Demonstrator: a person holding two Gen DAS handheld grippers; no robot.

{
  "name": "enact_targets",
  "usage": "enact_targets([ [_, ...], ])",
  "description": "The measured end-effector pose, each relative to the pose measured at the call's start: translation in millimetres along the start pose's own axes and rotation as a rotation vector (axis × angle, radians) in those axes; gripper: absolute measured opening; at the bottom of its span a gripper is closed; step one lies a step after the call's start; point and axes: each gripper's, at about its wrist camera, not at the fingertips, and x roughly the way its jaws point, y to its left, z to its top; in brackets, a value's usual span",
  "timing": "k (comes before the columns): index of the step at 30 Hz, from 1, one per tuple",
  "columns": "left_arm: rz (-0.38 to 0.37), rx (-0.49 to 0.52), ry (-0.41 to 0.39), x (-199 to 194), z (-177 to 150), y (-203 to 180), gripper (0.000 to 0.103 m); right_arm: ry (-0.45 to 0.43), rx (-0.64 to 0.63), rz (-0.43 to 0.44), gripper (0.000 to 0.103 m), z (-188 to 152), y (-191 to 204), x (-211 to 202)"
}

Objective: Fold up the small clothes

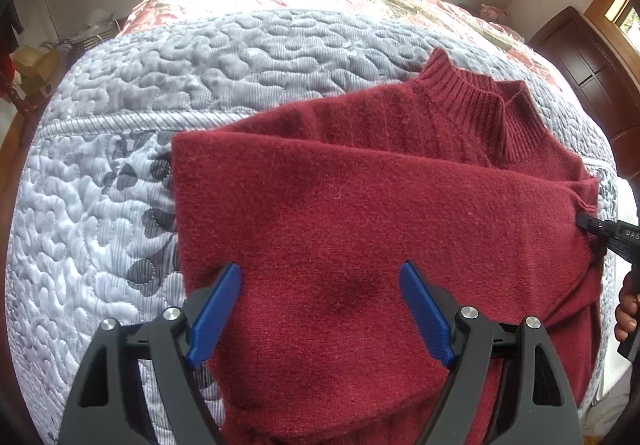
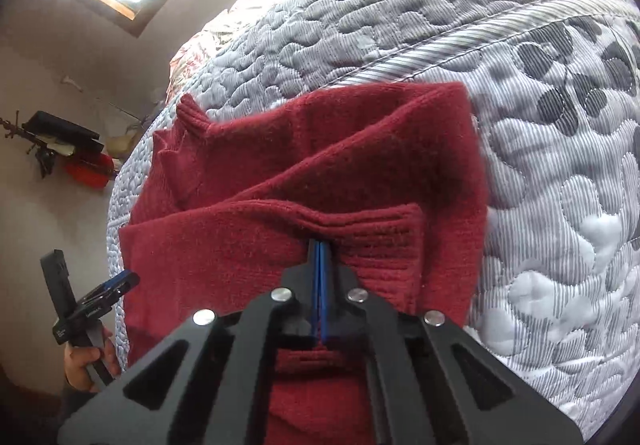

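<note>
Red knit, a small sweater (image 1: pixel 360 213), lies partly folded on a grey quilt (image 1: pixel 120 205) spread over a bed. In the left wrist view its long axis runs from the near bottom edge up and to the right, and the ribbed collar (image 1: pixel 472 101) points to the far right, away from the camera. One sleeve (image 1: pixel 304 173) is folded across the body, so its long edge runs almost level from left to right. In the right wrist view the same collar (image 2: pixel 188 117) points up and to the left, and a ribbed cuff or hem (image 2: pixel 384 245) lies across the middle.

Left gripper (image 1: pixel 320 285) hovers over the lower body of the sweater with its blue pads (image 1: pixel 218 309) spread wide apart, released and holding nothing. It points forward along the garment; whether the pads touch the knit I cannot tell.

Right gripper (image 2: pixel 319 245) points straight into the sweater's edge, its blue pads pressed together on a pinch of the ribbed knit, which bunches around the tips. From the left wrist view its black tip (image 1: pixel 588 223) meets the right edge of the sweater, with fingers (image 1: pixel 626 309) of a hand wrapped on the handle below
</note>
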Motion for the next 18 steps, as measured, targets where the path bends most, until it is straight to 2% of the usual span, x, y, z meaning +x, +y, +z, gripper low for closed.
enact_targets([
  [4, 0.005, 0.020, 0.007, 3.2, -4.0, 0.2, 0.082, -0.009, 0.003, -0.018, 0.000, -1.4, 1.5, -9.5],
  [6, -0.016, -0.009, -0.001, -7.7, -4.3, 3.1, 0.082, -0.031, 0.019, -0.020, 0.010, -2.6, 5.5, -22.6],
  [8, -0.105, -0.047, -0.065, -31.8, -7.2, 7.7, 0.082, -0.061, 0.018, 0.004, 0.023, -6.2, 13.6, -37.4],
  [10, -0.239, -0.067, -0.110, -50.9, -13.5, 11.8, 0.084, -0.052, 0.035, 0.059, 0.028, -13.4, 17.8, -41.8],
  [12, -0.375, -0.108, -0.089, -51.8, -21.2, 18.2, 0.085, -0.012, 0.045, 0.086, 0.029, -22.1, 14.3, -33.8],
  [13, -0.425, -0.140, -0.066, -45.8, -26.6, 22.4, 0.085, 0.010, 0.054, 0.087, 0.029, -26.9, 10.8, -26.7],
  [15, -0.468, -0.208, -0.029, -28.1, -37.8, 33.6, 0.083, 0.038, 0.074, 0.069, 0.015, -35.9, -5.0, -11.3],
  [16, -0.478, -0.238, -0.007, -17.4, -43.7, 39.9, 0.082, 0.039, 0.079, 0.058, 0.000, -38.3, -13.6, -8.3],
  [18, -0.503, -0.277, -0.010, -4.2, -54.9, 52.3, 0.068, 0.040, 0.124, 0.102, 0.000, -40.3, -29.2, -9.2],
])
